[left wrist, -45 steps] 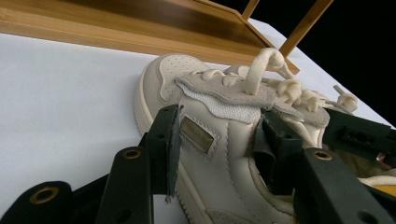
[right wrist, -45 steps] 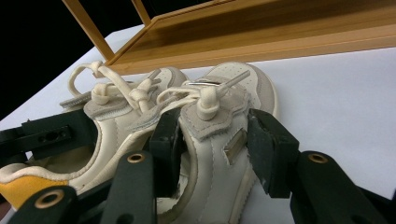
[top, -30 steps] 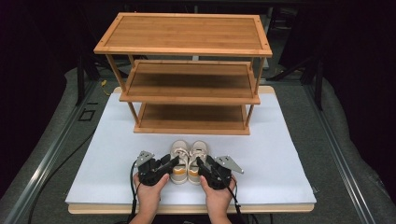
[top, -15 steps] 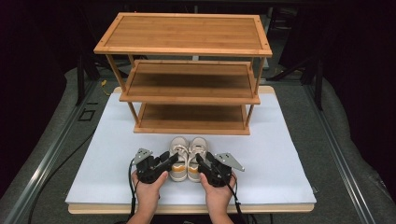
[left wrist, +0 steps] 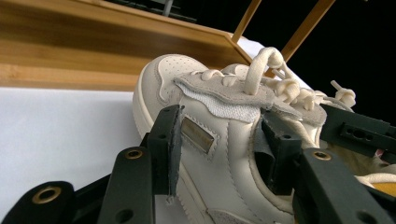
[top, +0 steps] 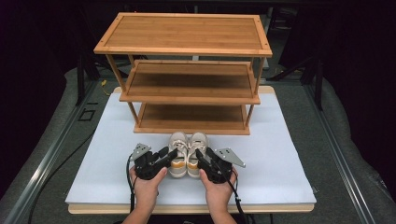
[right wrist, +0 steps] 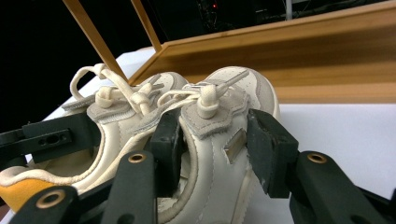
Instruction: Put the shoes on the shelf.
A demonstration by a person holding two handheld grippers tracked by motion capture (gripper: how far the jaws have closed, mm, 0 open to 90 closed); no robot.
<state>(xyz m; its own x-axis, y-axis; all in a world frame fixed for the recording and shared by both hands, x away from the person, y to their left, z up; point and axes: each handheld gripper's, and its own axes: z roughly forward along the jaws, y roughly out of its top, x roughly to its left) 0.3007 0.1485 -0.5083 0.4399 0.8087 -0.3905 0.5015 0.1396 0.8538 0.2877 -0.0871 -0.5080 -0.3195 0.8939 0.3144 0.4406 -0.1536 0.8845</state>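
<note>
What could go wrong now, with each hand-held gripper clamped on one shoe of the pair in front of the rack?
The left hand-held gripper pinches only the left shoe's soft side wall, so the shoe may tilt or slip. The right hand-held gripper grips the right shoe the same way. Loose laces could catch on the wooden rack's edge.

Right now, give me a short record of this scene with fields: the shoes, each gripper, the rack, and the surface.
shoes: pair of cream sneakers, side by side, toes toward the rack; left shoe, right shoe
left gripper: shut on the left shoe, one jaw outside, one inside the opening
right gripper: shut on the right shoe, same way
rack: wooden, three shelves, nothing on them
surface: white board, rack at its far end
</note>
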